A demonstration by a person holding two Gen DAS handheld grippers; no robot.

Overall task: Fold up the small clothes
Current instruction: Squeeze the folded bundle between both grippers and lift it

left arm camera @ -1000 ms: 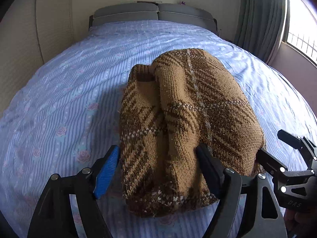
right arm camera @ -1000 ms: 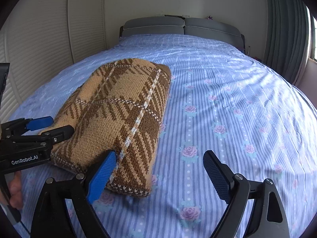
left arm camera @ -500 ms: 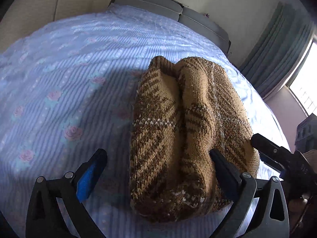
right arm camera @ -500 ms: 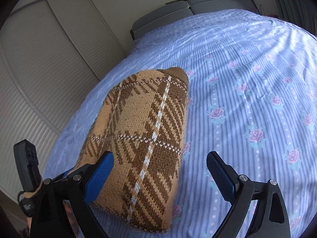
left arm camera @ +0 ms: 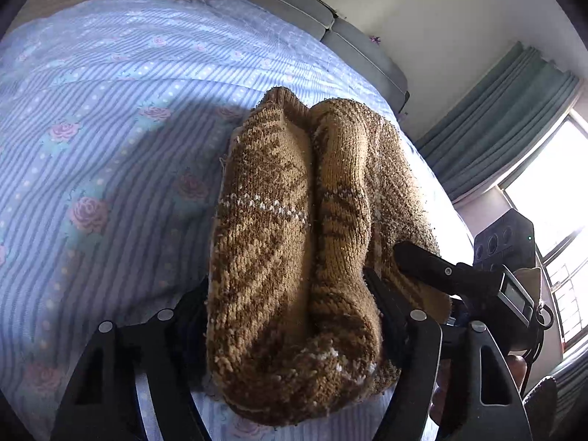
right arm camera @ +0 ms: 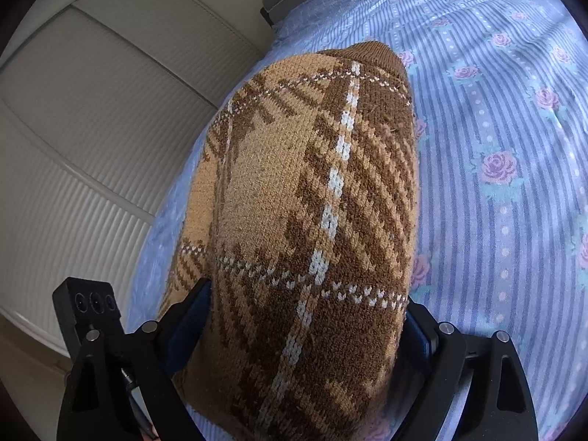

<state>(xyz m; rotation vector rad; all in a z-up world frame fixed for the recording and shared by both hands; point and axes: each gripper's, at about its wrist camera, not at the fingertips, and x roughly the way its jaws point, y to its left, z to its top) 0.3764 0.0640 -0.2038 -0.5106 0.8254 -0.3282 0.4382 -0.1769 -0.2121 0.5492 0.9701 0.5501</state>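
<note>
My left claw and right claw are both closing around the near end of the folded brown plaid sweater, pads touching its sides, which lies on the striped rose bedsheet, open sheet on both flanks, headboard far beyond.

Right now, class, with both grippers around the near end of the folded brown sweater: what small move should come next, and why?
Probably finish closing. The sweater fills both the left gripper and the right gripper, whose jaws are closing, so firm grips should come before lifting it off the bed.
</note>
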